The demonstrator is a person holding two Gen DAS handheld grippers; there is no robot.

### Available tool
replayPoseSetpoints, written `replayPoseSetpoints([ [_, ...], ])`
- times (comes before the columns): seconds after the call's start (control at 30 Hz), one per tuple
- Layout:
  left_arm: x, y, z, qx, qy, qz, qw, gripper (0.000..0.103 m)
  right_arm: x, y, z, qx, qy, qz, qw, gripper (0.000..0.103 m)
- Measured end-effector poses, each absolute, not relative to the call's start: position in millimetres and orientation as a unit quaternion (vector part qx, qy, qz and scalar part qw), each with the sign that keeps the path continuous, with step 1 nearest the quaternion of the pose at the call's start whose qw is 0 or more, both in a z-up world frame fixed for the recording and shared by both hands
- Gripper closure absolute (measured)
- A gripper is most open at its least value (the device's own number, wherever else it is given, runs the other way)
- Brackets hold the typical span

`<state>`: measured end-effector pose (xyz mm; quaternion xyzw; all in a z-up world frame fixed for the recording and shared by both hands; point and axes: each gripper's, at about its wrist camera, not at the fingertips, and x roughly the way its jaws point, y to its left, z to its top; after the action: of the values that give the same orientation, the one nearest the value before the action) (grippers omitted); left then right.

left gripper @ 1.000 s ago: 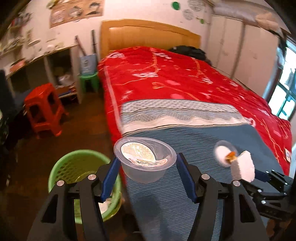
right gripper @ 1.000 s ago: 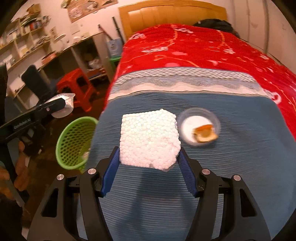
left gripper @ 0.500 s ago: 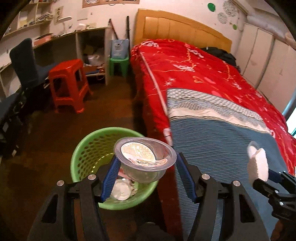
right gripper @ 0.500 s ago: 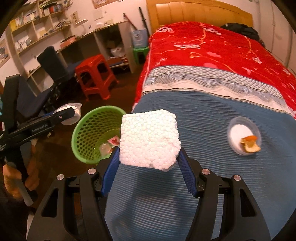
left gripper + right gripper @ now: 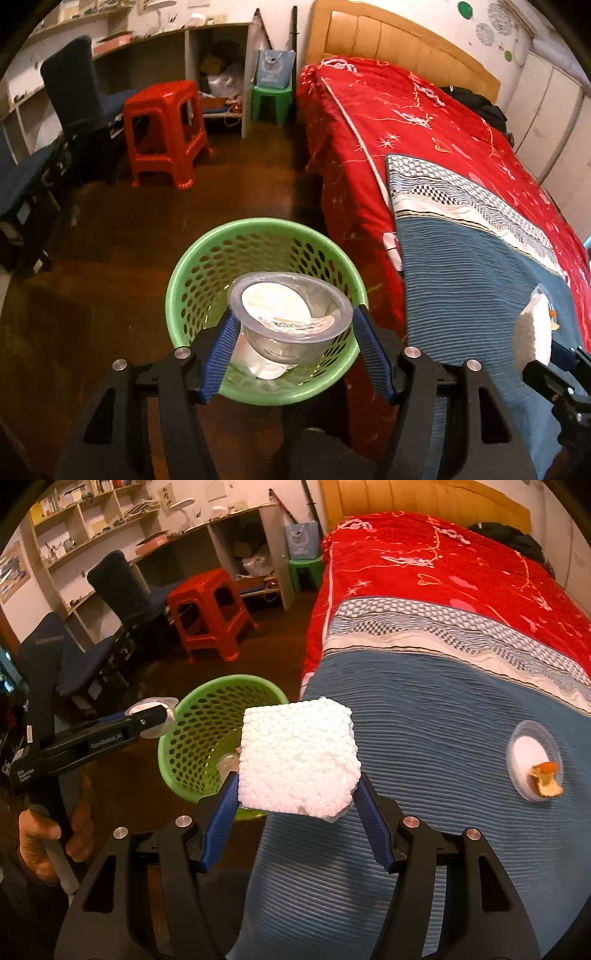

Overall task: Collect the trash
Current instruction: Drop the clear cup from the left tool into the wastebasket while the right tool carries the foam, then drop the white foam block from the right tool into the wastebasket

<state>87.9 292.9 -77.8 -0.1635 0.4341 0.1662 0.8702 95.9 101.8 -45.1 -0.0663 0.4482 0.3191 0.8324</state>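
Presently listed: my left gripper clamps a clear plastic cup above the green basket on the brown floor, lower centre of the left view. My right gripper clamps a white foam block at centre frame, over the edge of the blue ribbed blanket. Further items: round lid with an orange scrap on the blanket at right; red quilt upper right; red stool, dark chair, and shelves upper left.

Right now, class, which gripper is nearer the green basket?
Left. The left gripper holds a clear plastic bowl directly above the green basket; the right gripper, gripping a foam block, is over the bed's edge beside it.
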Motion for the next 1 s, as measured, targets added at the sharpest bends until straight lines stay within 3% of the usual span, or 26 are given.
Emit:
replayPoseSetpoints([
  [0.1,86,298,-80,-0.166,0.432,0.175,0.869,0.034,97,113,-49,-0.070,0.451,0.325,0.828,0.041],
  [1.0,35,348,-72,-0.223,0.395,0.222,0.863,0.034,102,204,-74,-0.094,0.468,0.378,0.793,0.040],
])
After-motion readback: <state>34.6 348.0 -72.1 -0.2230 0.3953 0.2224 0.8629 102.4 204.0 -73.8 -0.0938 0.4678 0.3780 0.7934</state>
